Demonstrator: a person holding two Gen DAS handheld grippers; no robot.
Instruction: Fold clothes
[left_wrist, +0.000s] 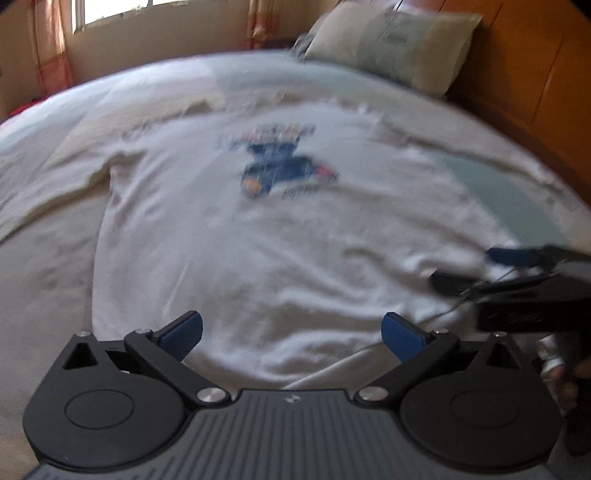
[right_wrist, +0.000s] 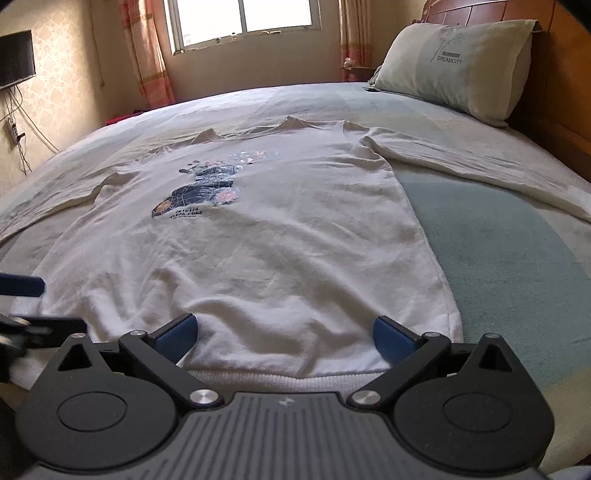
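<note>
White long-sleeved shirt (right_wrist: 258, 243) lies spread flat, front up, across the middle of the bed (right_wrist: 517, 236), hem nearest the cameras, collar toward 12 o'clock. Dark blue print (right_wrist: 201, 192) sits on the chest, with small lettering under it. One sleeve (right_wrist: 480, 166) runs out toward 3 o'clock over a pale green stripe of the bedcover; the other trails off toward 9 o'clock. Fabric near the hem is rumpled in soft ridges.

Right gripper (right_wrist: 284, 338) sits at 6 o'clock just over the hem, jaws spread wide, blue pads (right_wrist: 177, 338) apart with only cloth showing between them; nothing held. Whether the pads touch the cloth cannot be told.

Left gripper (left_wrist: 291, 336) is likewise spread wide at 6 o'clock in its own view, over the lower part of the shirt (left_wrist: 258, 240), nothing between its pads. That view is blurred. In it the right gripper (left_wrist: 491, 269) shows at 3 o'clock by the shirt's lower edge, with part of a hand (left_wrist: 565, 373) behind it.

Pale green pillow (right_wrist: 461, 62) leans against the wooden headboard (right_wrist: 554, 92) at 1 o'clock. Window (right_wrist: 243, 18) with pink checked curtains (right_wrist: 147, 55) stands at 12 o'clock beyond the bed. Dark screen (right_wrist: 16, 59) hangs on the wall at 10 o'clock, cables below it.
</note>
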